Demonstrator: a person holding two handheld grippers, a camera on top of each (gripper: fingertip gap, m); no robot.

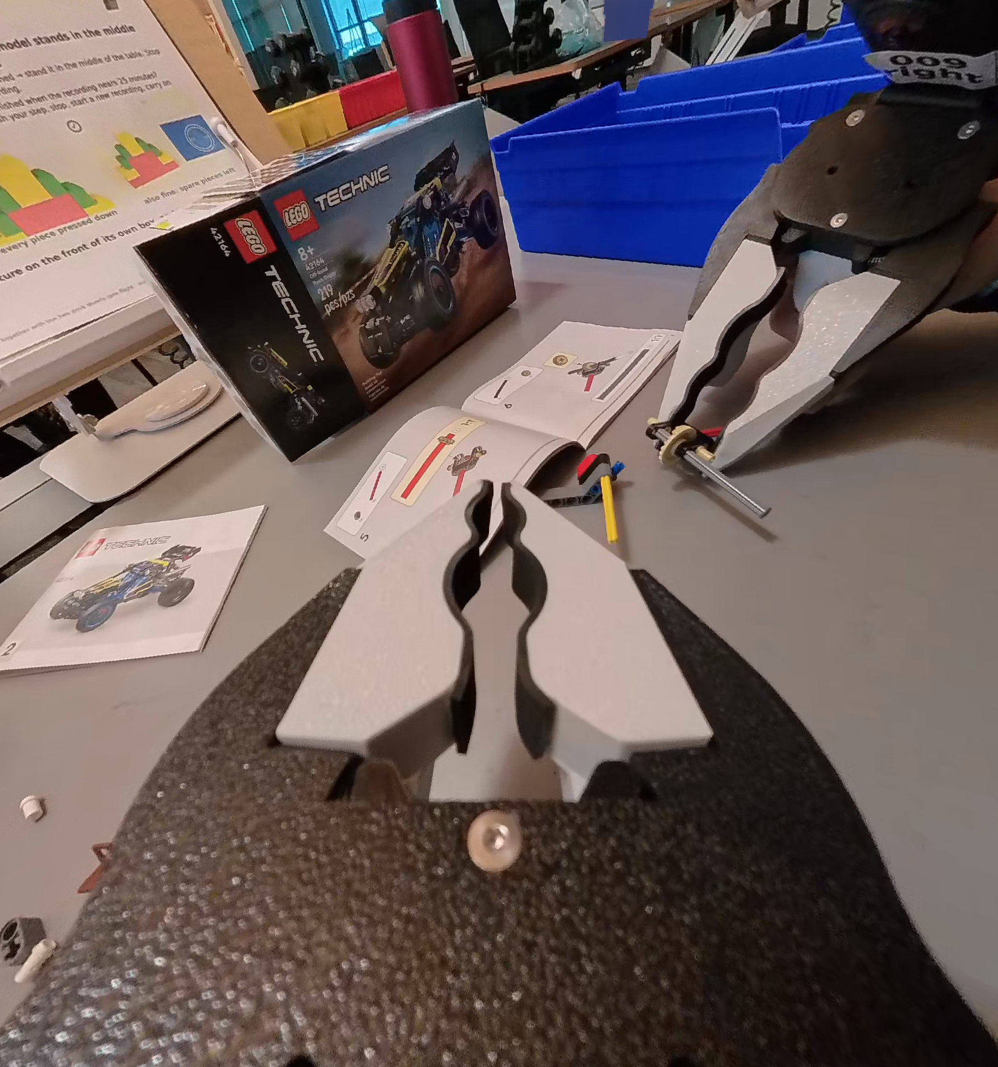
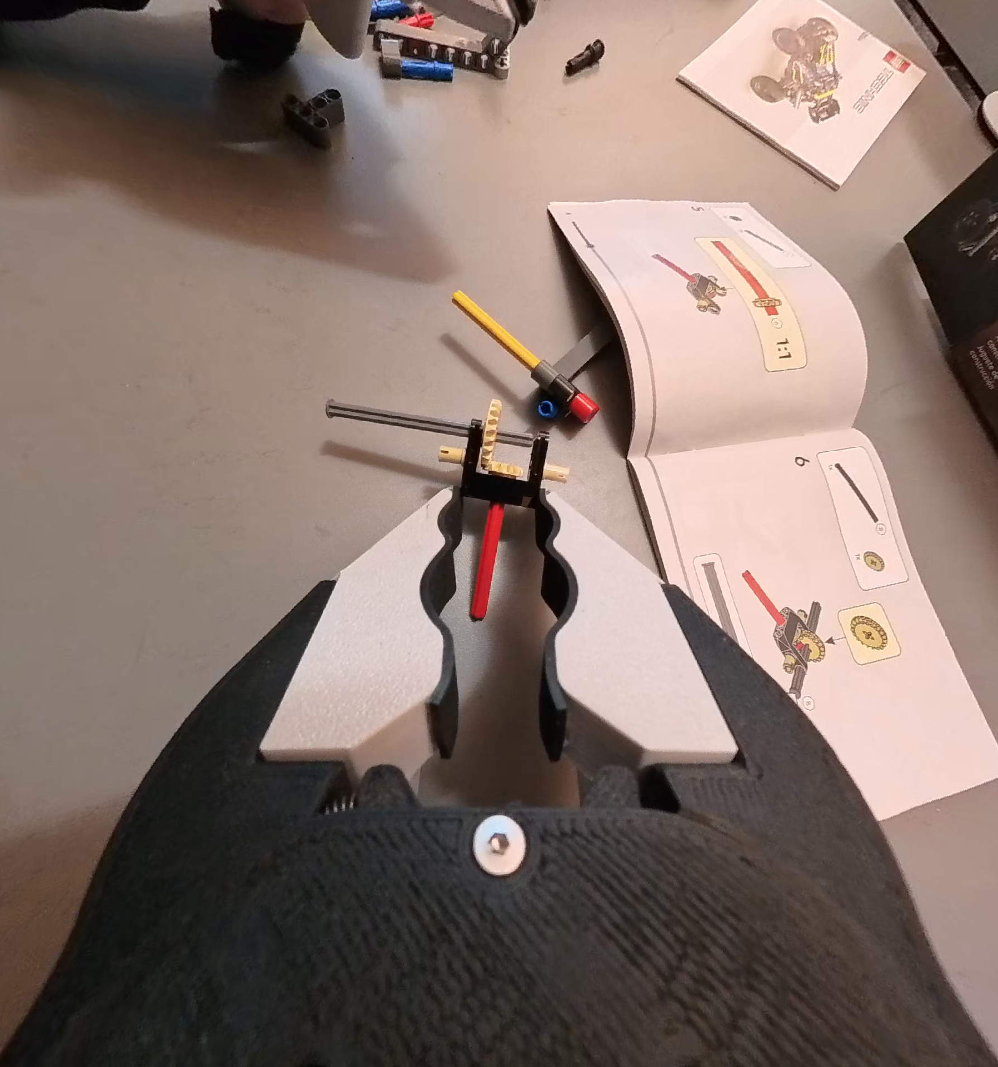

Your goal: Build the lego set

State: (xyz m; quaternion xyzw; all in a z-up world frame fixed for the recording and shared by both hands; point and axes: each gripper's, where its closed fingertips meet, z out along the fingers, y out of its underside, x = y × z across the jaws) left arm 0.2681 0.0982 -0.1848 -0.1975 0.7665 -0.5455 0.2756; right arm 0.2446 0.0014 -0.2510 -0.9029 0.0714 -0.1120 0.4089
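Just left of the open instruction booklet (image 2: 774,519), the right gripper (image 2: 494,502) pinches the light, rigid gear frame (image 2: 499,467) by its black base, sparing the loose-looking grey axle (image 2: 404,418); the left gripper (image 1: 496,491) is nearly closed, empty.

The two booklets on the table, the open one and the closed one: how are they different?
The open booklet lies spread with one page curling up, while the closed booklet lies flat. The open booklet shows small building steps with parts; the closed booklet shows a whole buggy on its cover. The open booklet has a yellow-rod piece right beside it; the closed booklet lies alone. Both are pale paper on the grey table.
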